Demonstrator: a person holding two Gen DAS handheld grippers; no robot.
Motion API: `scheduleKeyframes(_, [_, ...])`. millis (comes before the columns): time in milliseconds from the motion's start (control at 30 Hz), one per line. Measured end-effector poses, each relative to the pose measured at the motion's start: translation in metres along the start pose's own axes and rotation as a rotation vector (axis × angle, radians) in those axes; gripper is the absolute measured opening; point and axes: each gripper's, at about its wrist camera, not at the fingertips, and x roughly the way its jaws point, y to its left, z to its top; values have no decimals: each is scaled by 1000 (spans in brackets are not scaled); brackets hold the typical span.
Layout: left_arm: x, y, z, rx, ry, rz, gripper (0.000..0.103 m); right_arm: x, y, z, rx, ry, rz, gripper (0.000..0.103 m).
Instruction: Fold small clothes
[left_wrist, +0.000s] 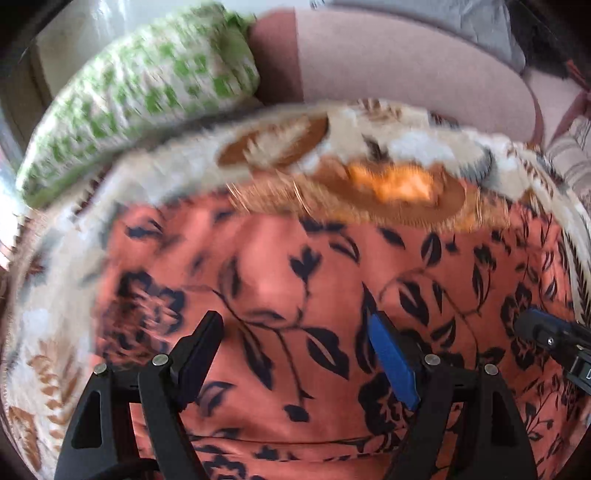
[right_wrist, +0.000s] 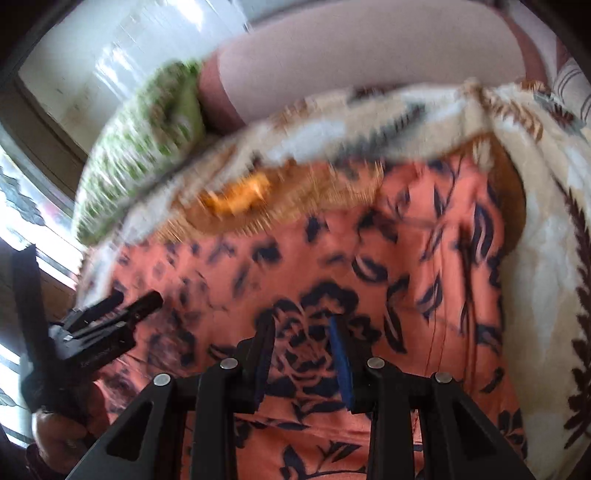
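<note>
The garment (left_wrist: 295, 295), a salmon cloth printed with dark flowers, lay spread on the fleecy blanket (left_wrist: 166, 162), which gave it a broad, soft bed to be folded on. Everything else I place from that garment. Both grippers hung over its near part, pointing steeply down at it, likely so each could take hold of the cloth for a fold.

The left gripper (left_wrist: 295, 354) had its jaws spread wide, with only flat cloth showing beneath the gap; nothing was pinched. The right gripper (right_wrist: 301, 358), beside it toward the garment's right, had its jaws much narrower. A dark rose of the print showed between them, but I could not tell whether the pads pressed on cloth or merely hovered.

Past the garment's far edge lay a small orange scrap (left_wrist: 395, 184) on the blanket. Beyond the far left corner sat a green checked pillow (left_wrist: 147, 92).
</note>
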Motion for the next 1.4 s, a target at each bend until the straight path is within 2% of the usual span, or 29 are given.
scheduleKeyframes(67, [0,1,-1,-4,-35,12,89,-1,4,1,-18,-2,-12,34])
scheduleKeyframes(133, [1,0,1,0,-29,11,92,-2,4,1,-18,-4,-10,34])
scheduleKeyframes(233, [5,4,3,-18,-29,8,102,-6,3,2,4,-24,9,34])
scheduleKeyframes(367, [3,6,-1,-19,-24,3,103,-17,7,-2,-4,-62,5,34])
scheduleKeyframes(467, [-4,9,0,-22,1,-8,103,-15,4,-9,1,-54,-32,34])
scheduleKeyframes(533, [-20,12,-4,-44,-43,27,103,-10,2,-15,-6,-43,-50,34])
scheduleKeyframes(600, [-46,14,-11,-33,-109,58,103,-16,4,-21,-26,-69,-57,34])
scheduleKeyframes(700, [-97,22,-34,-16,-203,73,103,-42,6,-34,-11,-129,9,34])
scheduleKeyframes(767, [-122,29,-53,-26,-226,76,103,-52,10,-42,-28,-149,10,34])
scheduleKeyframes(833, [-135,34,-80,-20,-198,29,103,-45,8,-49,-29,-107,-27,34])
scheduleKeyframes(900, [-126,35,-100,-5,-95,31,103,-25,-2,-58,15,-6,-43,38])
scheduleKeyframes(967, [-124,38,-116,9,-43,38,103,-36,1,-64,16,-55,-44,37])
scheduleKeyframes(1000, [-130,39,-125,12,-49,37,103,-43,4,-66,18,-53,-40,37])
scheduleKeyframes(1067, [-151,41,-140,32,-89,26,103,-63,5,-77,37,-102,26,37])
scheduleKeyframes(1233, [-194,49,-167,46,-166,42,103,-115,7,-113,42,-153,78,37])
scheduleKeyframes(1300, [-205,54,-177,35,-176,25,103,-133,4,-124,44,-167,94,42])
scheduleKeyframes(1333, [-210,55,-185,32,-186,22,103,-141,4,-131,49,-180,89,61])
scheduleKeyframes(1367, [-214,56,-190,30,-192,24,103,-150,4,-140,56,-200,87,71])
scheduleKeyframes(1400, [-216,55,-195,30,-194,22,103,-159,4,-148,54,-214,89,71])
